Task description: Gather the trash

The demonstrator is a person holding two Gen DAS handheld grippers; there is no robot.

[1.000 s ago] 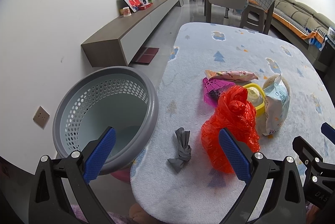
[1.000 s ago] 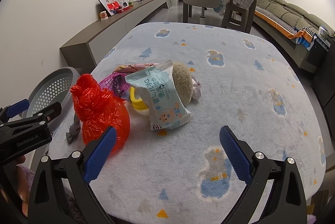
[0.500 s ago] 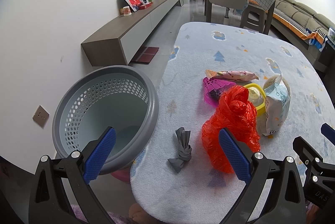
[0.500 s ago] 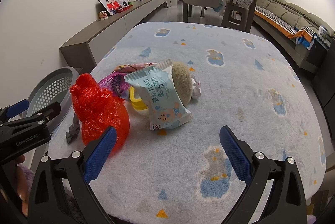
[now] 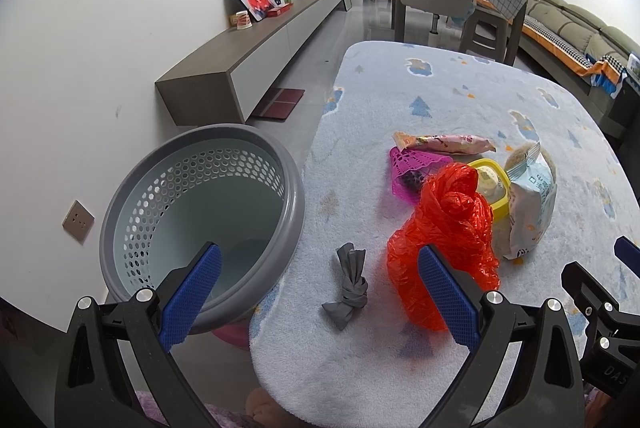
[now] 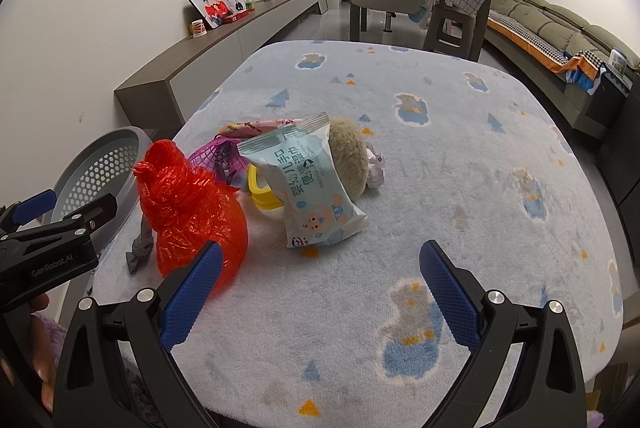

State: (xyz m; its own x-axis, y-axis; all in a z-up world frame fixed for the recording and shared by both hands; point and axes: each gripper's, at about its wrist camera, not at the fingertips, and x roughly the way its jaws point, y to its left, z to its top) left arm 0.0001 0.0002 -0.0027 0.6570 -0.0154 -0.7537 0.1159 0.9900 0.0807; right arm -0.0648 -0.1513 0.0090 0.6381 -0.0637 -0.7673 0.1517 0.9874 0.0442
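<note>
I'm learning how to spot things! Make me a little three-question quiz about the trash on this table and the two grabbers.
1. True or false: the red plastic bag already lies inside the grey basket.
2. Which lies nearest the left gripper? A: the knotted grey scrap. B: the pink snack wrapper. C: the wet-wipes packet.
3. Fill in: the fingers of the right gripper are spread ____ and hold nothing.

Key:
1. False; it sits on the table's fluffy blue cover, beside the basket.
2. A.
3. Open.
</note>
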